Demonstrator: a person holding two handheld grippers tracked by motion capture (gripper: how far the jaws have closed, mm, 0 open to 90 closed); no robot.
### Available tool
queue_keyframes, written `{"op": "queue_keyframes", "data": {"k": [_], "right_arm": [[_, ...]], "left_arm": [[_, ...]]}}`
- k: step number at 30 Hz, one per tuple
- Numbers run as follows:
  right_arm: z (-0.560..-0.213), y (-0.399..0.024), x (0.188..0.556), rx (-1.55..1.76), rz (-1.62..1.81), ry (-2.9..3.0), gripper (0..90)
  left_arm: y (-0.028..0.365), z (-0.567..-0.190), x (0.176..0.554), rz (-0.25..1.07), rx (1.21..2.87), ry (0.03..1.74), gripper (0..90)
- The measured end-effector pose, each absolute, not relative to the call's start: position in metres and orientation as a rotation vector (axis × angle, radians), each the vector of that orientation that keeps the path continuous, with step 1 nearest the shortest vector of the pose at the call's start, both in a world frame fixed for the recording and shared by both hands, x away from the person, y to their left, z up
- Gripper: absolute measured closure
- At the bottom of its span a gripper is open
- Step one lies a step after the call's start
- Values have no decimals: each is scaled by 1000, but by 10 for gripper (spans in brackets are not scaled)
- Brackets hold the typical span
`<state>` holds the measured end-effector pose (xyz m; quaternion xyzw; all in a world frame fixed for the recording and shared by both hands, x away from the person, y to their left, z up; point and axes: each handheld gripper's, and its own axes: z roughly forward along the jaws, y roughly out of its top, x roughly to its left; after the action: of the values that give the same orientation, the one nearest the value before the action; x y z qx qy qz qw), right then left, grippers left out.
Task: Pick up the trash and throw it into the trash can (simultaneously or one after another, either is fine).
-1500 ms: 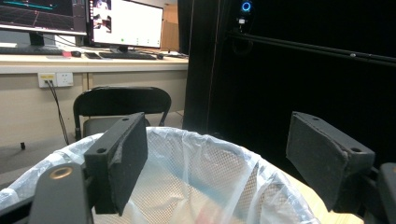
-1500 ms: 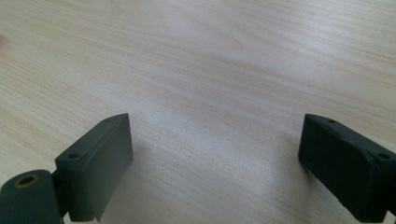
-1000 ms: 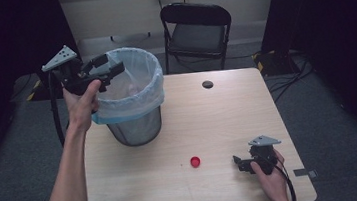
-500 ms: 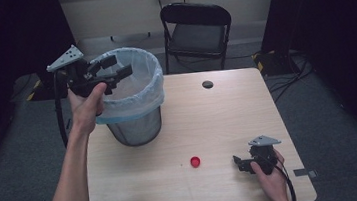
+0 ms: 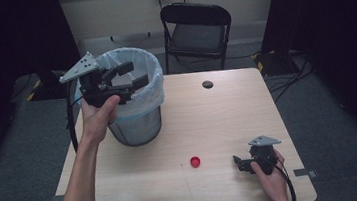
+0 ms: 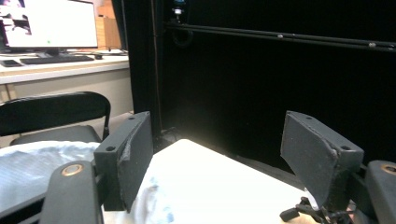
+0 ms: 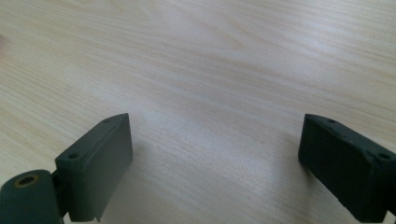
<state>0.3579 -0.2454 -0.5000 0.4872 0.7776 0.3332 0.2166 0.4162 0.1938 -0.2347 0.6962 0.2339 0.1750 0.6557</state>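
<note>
left tool now over bin mouth, jaws empty, narrowing slightly, drop looks done; right tool open, idle on worktop; red cap likely next

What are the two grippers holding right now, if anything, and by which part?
Nothing. The left gripper hangs open over the trash bin, its jaws just closing a little on air; the right gripper rests open on the table.
</note>
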Motion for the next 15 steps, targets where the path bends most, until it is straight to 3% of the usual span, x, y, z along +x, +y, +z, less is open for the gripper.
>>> {"op": "queue_keyframes", "data": {"k": [15], "right_arm": [[-500, -245, 358, 1350, 923, 2154, 90]], "left_arm": [[164, -268, 396, 324, 1649, 461, 239]]}}
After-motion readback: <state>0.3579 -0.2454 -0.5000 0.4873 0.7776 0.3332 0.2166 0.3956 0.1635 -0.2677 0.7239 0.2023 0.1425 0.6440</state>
